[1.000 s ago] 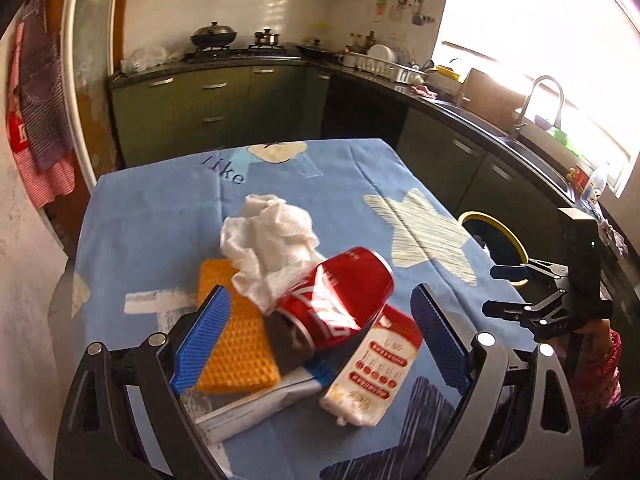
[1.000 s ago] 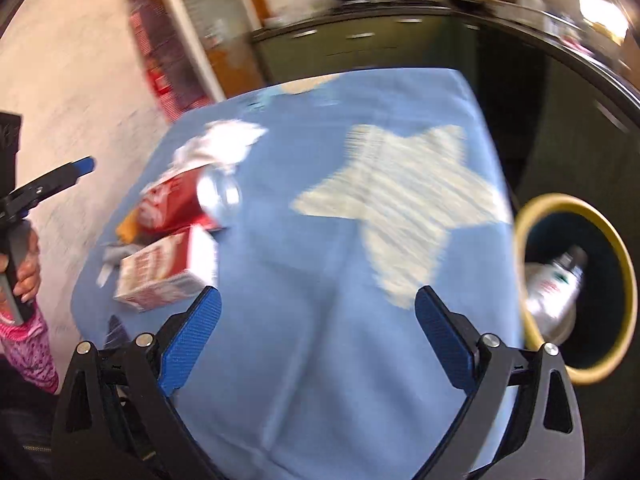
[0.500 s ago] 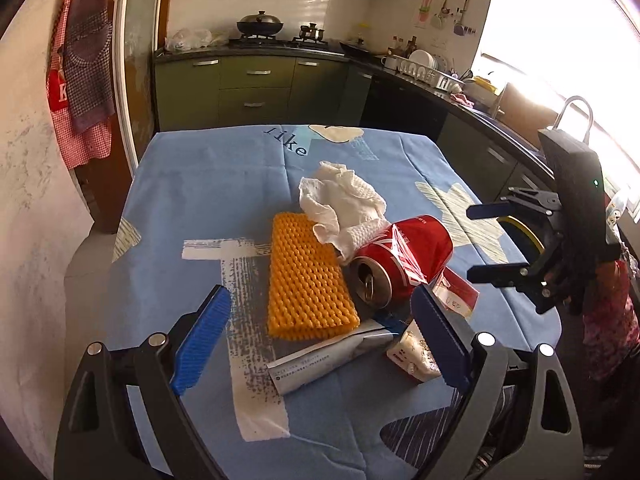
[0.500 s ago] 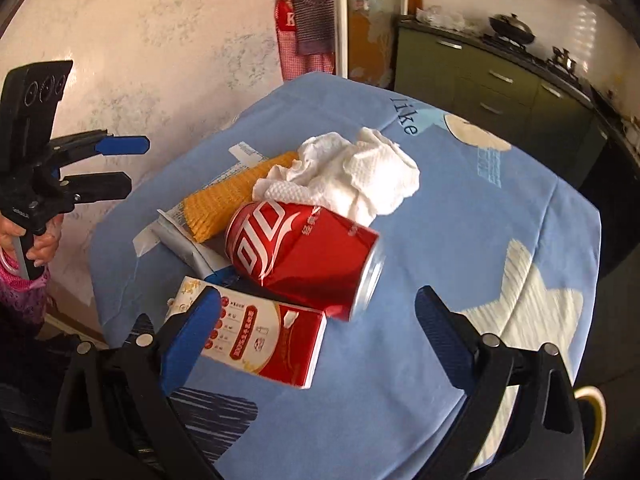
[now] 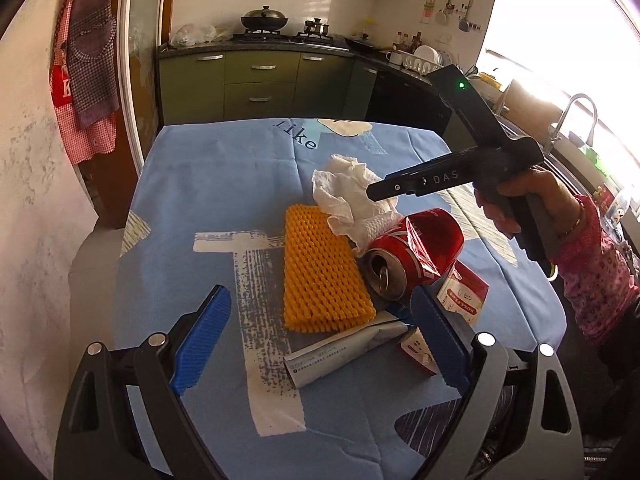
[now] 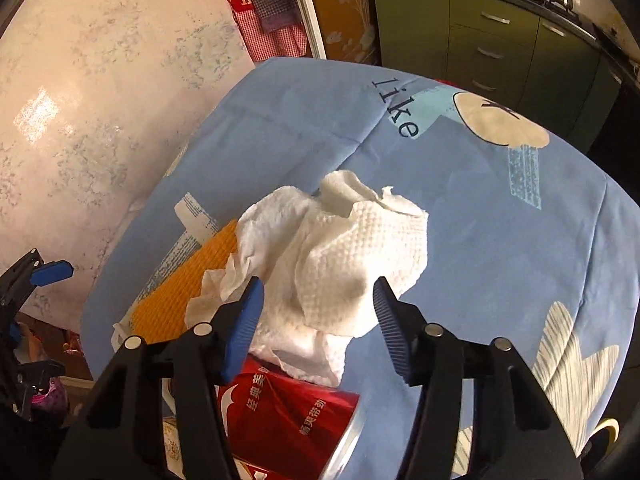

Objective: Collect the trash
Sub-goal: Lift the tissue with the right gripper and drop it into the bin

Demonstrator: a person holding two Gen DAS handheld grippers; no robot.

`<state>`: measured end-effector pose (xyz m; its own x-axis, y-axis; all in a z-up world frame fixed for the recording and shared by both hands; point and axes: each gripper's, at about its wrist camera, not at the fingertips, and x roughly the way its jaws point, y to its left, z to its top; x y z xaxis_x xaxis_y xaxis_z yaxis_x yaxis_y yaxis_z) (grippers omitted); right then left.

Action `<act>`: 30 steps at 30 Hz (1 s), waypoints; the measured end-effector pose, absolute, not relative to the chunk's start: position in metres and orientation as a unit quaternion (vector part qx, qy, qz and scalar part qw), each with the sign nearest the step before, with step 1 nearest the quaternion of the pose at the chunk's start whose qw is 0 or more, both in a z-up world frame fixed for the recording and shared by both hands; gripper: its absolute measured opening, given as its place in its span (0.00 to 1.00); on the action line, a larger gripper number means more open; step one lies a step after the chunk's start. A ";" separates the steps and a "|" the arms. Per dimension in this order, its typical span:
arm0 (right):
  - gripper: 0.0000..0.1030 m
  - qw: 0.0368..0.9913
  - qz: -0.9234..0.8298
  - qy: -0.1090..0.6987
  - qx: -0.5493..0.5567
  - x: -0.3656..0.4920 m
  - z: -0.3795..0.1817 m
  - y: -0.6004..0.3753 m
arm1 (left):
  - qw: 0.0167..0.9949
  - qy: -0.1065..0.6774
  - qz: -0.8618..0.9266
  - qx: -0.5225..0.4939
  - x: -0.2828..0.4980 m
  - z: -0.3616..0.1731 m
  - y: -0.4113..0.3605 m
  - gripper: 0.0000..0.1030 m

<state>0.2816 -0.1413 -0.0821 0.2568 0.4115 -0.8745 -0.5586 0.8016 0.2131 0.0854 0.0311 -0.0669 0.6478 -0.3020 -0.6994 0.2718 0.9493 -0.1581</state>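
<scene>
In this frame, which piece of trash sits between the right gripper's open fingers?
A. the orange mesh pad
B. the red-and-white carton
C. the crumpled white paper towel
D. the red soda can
C: in the right wrist view, the right gripper is open with its blue fingers straddling the crumpled white paper towel, while the red soda can lies below it.

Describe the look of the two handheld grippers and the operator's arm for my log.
Both grippers are black frames with ribbed blue pads and silver pivot bolts. The right gripper has "DAS" lettering and a green LED. The right hand shows a pink patterned sleeve and a bangle.
</scene>
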 end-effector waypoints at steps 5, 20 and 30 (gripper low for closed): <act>0.04 0.796 0.312 0.517 -0.042 0.283 -0.073 -0.144 | 0.907 0.390 -0.158 -0.026 0.087 -0.069 0.034 0.88; 0.02 0.859 0.338 0.385 -0.009 0.258 0.051 -0.153 | 0.906 0.394 -0.149 -0.029 0.082 -0.073 0.036 0.88; 0.02 0.899 0.315 0.302 0.025 0.229 0.127 -0.208 | 0.907 0.389 -0.162 -0.013 0.077 -0.068 0.027 0.88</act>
